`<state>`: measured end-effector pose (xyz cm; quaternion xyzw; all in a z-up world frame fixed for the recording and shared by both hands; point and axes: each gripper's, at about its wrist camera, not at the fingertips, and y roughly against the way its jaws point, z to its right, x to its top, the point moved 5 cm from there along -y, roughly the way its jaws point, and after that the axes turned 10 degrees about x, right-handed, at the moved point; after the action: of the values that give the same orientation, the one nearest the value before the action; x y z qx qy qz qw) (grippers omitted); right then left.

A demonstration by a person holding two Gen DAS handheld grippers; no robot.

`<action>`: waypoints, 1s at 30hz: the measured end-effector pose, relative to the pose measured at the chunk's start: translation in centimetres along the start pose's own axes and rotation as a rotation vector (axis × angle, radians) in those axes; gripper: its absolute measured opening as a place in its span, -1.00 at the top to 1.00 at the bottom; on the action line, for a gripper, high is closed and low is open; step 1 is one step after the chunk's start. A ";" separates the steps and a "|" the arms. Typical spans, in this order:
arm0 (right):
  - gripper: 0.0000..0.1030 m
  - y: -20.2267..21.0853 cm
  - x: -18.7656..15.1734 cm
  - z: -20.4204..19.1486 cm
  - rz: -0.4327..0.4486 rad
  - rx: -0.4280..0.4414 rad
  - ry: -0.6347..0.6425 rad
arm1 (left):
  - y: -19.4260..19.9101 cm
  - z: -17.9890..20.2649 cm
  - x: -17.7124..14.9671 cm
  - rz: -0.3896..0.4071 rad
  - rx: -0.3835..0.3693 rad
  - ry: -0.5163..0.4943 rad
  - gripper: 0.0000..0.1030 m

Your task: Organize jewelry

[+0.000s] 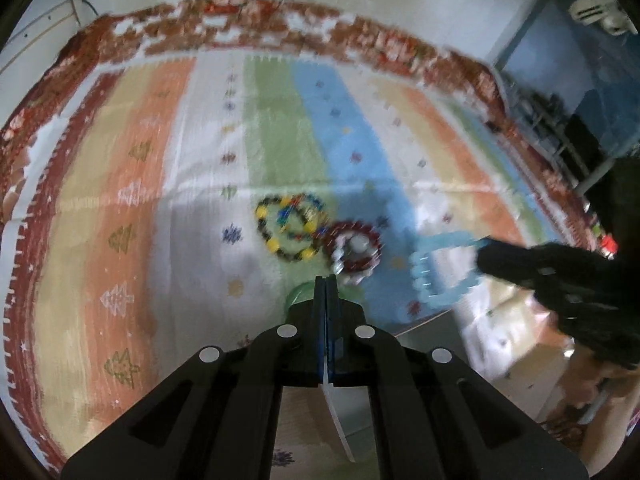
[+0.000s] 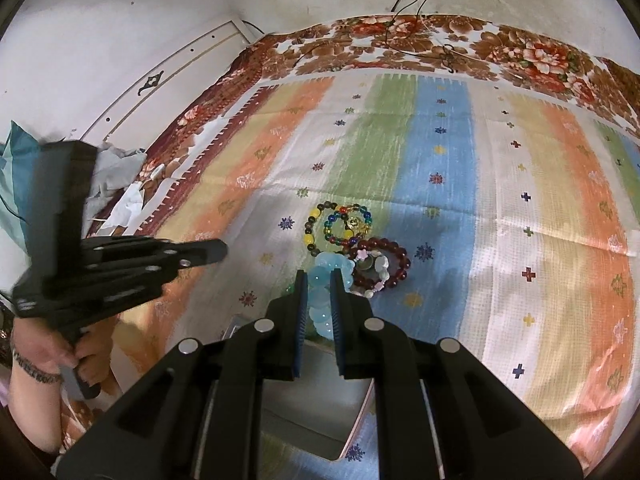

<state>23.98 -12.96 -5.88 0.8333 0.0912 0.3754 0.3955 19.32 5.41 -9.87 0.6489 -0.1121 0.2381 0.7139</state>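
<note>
A pile of bead bracelets lies on a striped cloth: a yellow-and-dark one [image 1: 286, 226] [image 2: 314, 226], a multicolour one [image 2: 348, 224], a dark red one [image 1: 352, 246] [image 2: 382, 258] and a white one inside it. My right gripper [image 2: 319, 282] [image 1: 482, 256] is shut on a light blue bead bracelet [image 1: 440, 270] [image 2: 322, 296], held just above the cloth, right of the pile. My left gripper [image 1: 326, 280] [image 2: 222, 250] is shut and empty, just in front of the pile. A green bracelet [image 1: 298, 294] peeks out behind its fingers.
A shallow grey tray [image 2: 316, 416] [image 1: 424, 324] lies under the grippers at the near edge. The striped cloth [image 2: 500, 184] lies on a floral bedspread [image 2: 520, 52]. Crumpled paper and cloth [image 2: 120, 184] lie at the left by the wall.
</note>
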 end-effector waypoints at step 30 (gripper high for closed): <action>0.90 -0.5 -0.1 0.8 -0.011 0.010 -0.003 | -10.6 0.9 -1.5 -0.350 0.082 -0.188 0.34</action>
<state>24.55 -13.16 -6.62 0.8353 0.0972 0.3713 0.3935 23.29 3.73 -19.70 0.7065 -0.0540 0.0530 0.7037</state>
